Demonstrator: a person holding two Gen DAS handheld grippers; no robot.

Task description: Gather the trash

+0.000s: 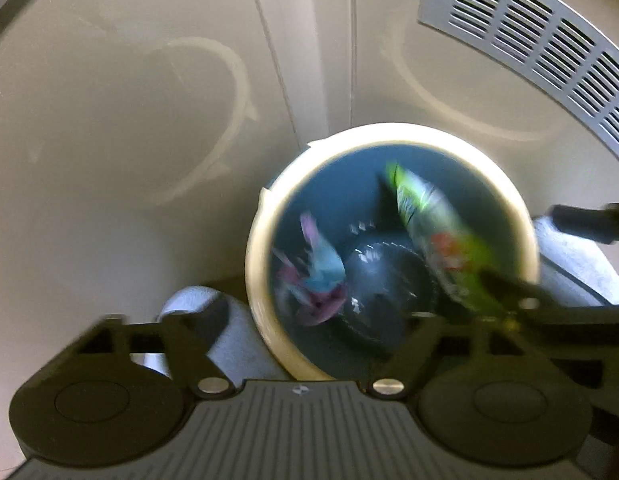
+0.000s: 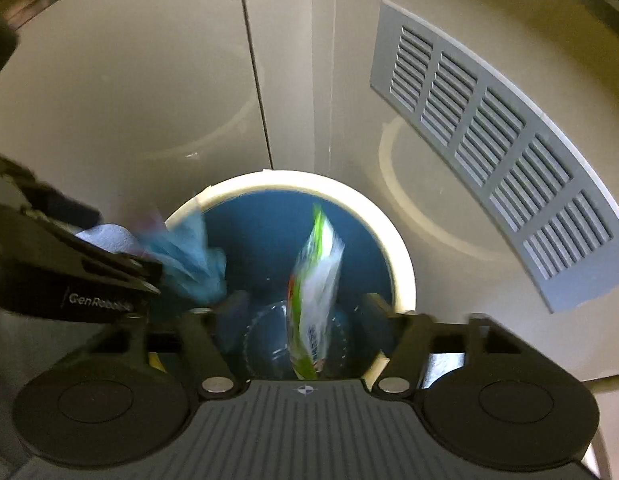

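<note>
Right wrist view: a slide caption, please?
Open jaws above the bin as a green wrapper and blue wrapper drop in.

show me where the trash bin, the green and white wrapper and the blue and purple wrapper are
trash bin (image 1: pixel 389 130), left wrist view, far cream rim.
green and white wrapper (image 2: pixel 319 280), right wrist view, white middle of the pack.
blue and purple wrapper (image 1: pixel 321 268), left wrist view, blue middle part.

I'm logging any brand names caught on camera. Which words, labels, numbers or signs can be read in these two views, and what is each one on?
"GenRobot…" on the black body of the left tongs, seen from the right wrist view; the last letters blur out.
Print on the green and white wrapper in the bin: blurred, not readable.
Blue and purple wrapper: blurred, no text readable.
Small round emblem on each camera mount: a sign, no letters.
</note>
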